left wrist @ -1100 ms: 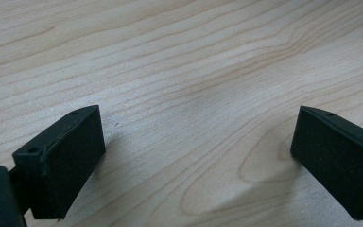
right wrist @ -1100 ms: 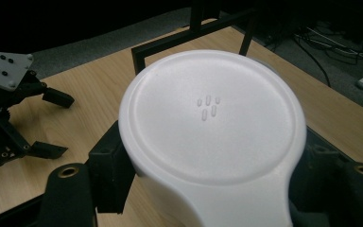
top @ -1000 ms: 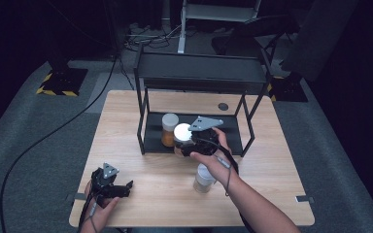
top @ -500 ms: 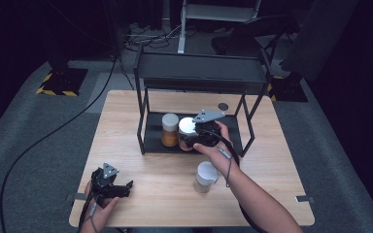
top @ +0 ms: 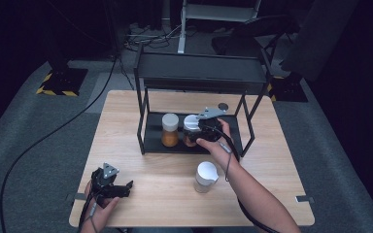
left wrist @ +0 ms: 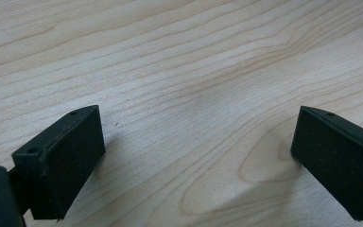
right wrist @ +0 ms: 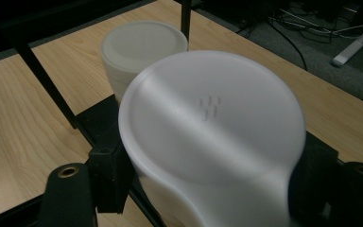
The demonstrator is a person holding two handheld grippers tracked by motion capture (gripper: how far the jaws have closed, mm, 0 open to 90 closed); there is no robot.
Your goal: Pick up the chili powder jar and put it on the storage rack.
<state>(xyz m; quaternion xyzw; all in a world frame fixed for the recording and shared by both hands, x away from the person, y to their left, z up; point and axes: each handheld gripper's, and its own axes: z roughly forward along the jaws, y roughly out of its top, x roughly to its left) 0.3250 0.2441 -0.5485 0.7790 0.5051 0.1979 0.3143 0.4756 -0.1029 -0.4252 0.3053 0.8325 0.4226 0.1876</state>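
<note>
Two jaws of the right gripper (top: 200, 132) clamp a white-lidded jar (top: 191, 127) from either side; in the right gripper view the jar's lid (right wrist: 212, 118) sits between the black jaws, blurred at its right edge. The held jar is over the lower shelf (top: 151, 138) of the black metal rack (top: 201, 73), just beside a second white-lidded jar (top: 169, 129) with orange contents, which stands upright on that shelf to its left. From the high view I cannot tell whether the held jar's base rests on the shelf. A third jar (top: 206, 176) with a white lid stands on the wooden bench (top: 267, 145), in front of the rack and close beside the person's right forearm.

Near the front left corner of the bench, the left gripper (top: 122, 188) is held low over the wood, jaws spread wide with nothing between them; the left gripper view shows bare wood grain in the gap.
</note>
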